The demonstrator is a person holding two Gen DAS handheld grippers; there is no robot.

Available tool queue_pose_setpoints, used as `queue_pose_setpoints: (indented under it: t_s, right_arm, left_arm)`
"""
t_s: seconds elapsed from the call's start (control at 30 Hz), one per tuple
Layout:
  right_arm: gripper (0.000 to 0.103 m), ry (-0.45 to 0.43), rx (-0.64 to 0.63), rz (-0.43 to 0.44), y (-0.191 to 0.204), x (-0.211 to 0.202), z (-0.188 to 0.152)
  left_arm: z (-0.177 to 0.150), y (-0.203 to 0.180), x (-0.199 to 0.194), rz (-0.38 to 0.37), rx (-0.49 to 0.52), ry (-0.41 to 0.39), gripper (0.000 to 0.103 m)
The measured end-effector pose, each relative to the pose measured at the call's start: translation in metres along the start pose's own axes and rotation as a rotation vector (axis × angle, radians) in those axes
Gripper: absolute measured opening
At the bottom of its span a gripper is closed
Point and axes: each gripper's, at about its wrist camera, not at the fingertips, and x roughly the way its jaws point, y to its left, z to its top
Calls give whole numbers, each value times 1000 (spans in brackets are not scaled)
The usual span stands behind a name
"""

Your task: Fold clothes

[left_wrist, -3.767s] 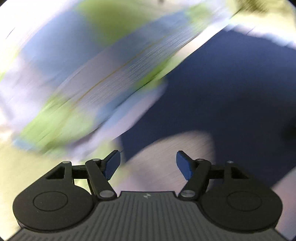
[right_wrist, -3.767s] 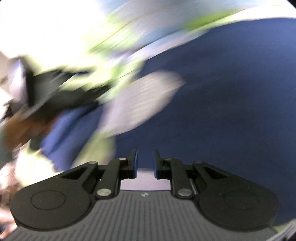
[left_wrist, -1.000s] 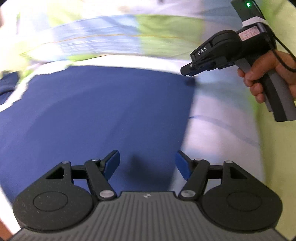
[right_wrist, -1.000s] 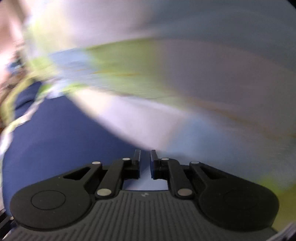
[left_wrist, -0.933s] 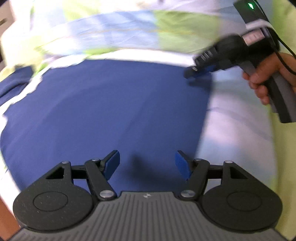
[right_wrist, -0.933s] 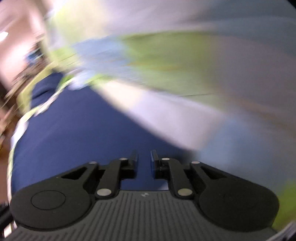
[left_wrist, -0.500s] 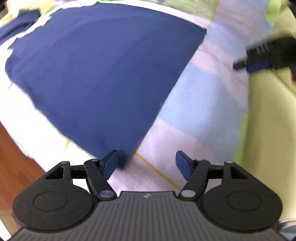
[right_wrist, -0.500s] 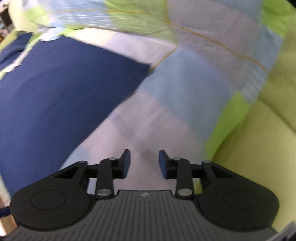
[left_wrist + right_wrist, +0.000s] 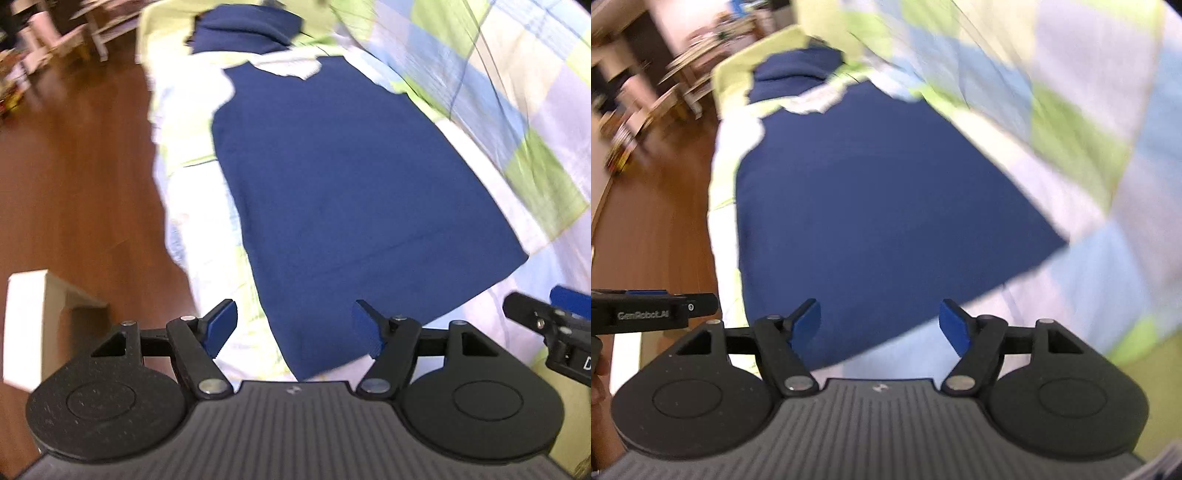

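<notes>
navy garment spread flat on checked bedspread, left gripper spread wide over its near hem, holding nothing, right gripper likewise parted and unloaded, wooden floor alongside

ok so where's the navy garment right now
The navy garment lies spread flat on the checked bedsheet, centre of both wrist views, ahead of both open grippers, wooden floor to its left.

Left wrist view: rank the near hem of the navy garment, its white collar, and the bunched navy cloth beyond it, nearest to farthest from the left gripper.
1. Near hem of the navy garment: just ahead of the left gripper, between its open jaws.
2. White collar: at the garment's far end.
3. Bunched navy cloth: beyond the collar, at the top of the view.
</notes>
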Motion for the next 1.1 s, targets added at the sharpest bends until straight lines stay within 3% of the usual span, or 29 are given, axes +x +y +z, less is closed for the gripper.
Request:
queue_pose_setpoints:
  t_s: [0.23,0.57,1.1]
  right_arm:
    - [79,-99,-113,22,6,-80,28]
    - [80,-172,-143,15,0,-156,16]
    - [82,-227,-118,-17,-24,-184,13]
  left_arm:
    - [-4,-15,-91,28,-80,-127,73]
    - [-18,-32,-153,-29,-92,-184,73]
    - [-38,-69,-168,-41,-43,-172,73]
